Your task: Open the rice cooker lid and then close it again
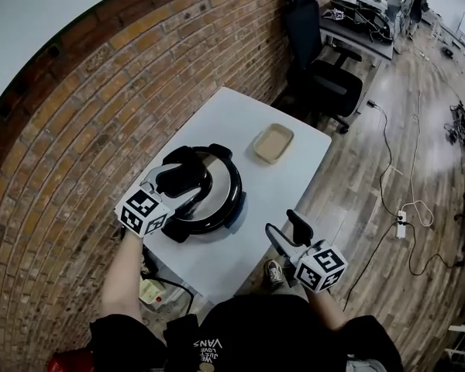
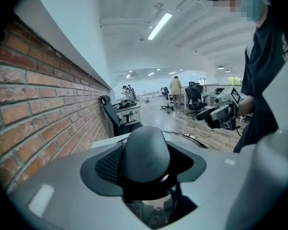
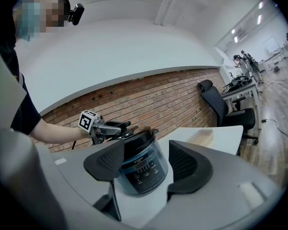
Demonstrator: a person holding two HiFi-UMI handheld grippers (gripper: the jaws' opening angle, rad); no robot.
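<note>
1. Right gripper [image 1: 288, 231], nearest the lens, hovered off the near right side of the rice cooker [image 1: 217, 208], its jaws apart and empty, the cooker framed between them from a distance.
2. Left gripper [image 1: 180, 180] lay across the cooker's top, its jaws clamped on the dark lid handle [image 2: 146, 150].
3. Lid [image 1: 225, 180] sat down on the cooker, which stood on the white tabletop [image 1: 283, 196] beside the brick wall [image 1: 77, 130].
4. Beyond the cooker and apart from it, a beige tray [image 1: 273, 142] rested on the tabletop; a black office chair [image 1: 318, 68] stood farther behind.
</note>
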